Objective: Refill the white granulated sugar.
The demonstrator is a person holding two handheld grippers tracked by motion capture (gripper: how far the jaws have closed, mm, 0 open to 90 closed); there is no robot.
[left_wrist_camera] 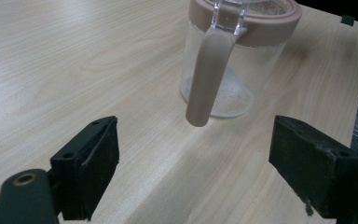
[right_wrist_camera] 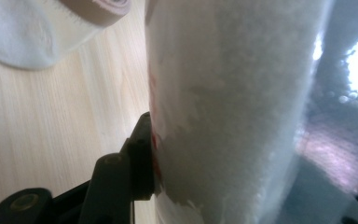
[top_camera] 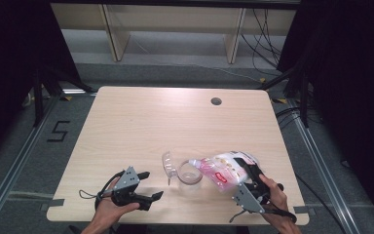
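1. High view: the right gripper (top_camera: 247, 181) has its jaws clamped on a clear bag (top_camera: 226, 170) of white grains, tilted so its mouth leans over a glass jar (top_camera: 190, 174) just ahead of the jaws.
2. The jar stands upright on the bench (top_camera: 175, 117), its hinged lid (top_camera: 167, 165) swung open to the far side from the bag.
3. Right gripper view: one black pad presses into the bag's side (right_wrist_camera: 233, 112); the other jaw is hidden behind the bag.
4. Left gripper view: the left gripper (left_wrist_camera: 193, 163) has its jaws wide apart, with bare bench between them.
5. The jar (left_wrist_camera: 223, 70), with its pinkish rim and handle, stands a little beyond those jaws, apart from them.
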